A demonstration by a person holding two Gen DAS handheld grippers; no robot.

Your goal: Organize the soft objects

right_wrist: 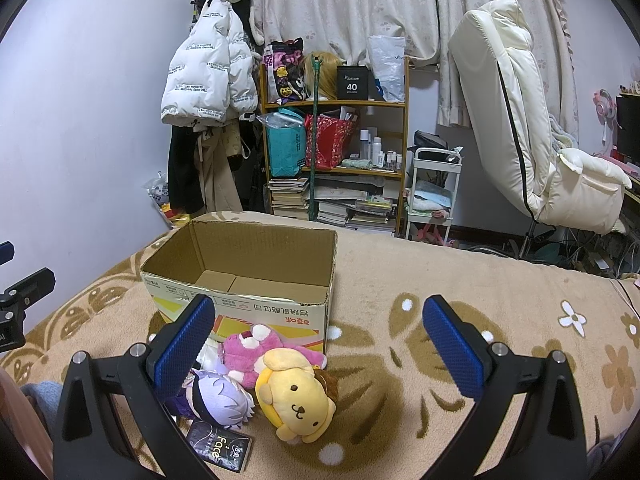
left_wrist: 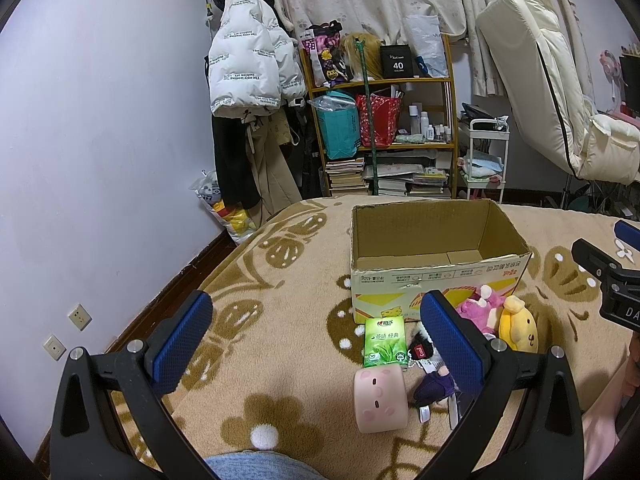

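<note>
An open, empty cardboard box [left_wrist: 436, 276] stands on the blanketed bed; it also shows in the right wrist view [right_wrist: 240, 280]. In front of it lie a yellow dog plush [right_wrist: 296, 400], a pink bear plush [right_wrist: 256, 350], a white-haired doll [right_wrist: 222, 398], a black "Face" tissue pack [right_wrist: 220, 446], a green tissue pack [left_wrist: 385, 342] and a pink cushion-like toy [left_wrist: 380, 400]. My left gripper [left_wrist: 316, 340] is open and empty, above the blanket left of the pile. My right gripper [right_wrist: 320, 346] is open and empty, hovering over the plush toys.
The tan floral blanket [right_wrist: 480, 280] covers the bed. Behind stand a wooden shelf [left_wrist: 380, 120] with bags and books, hanging jackets [left_wrist: 248, 64], a white cart [right_wrist: 434, 196] and a cream chair [right_wrist: 540, 140]. The wall is at left.
</note>
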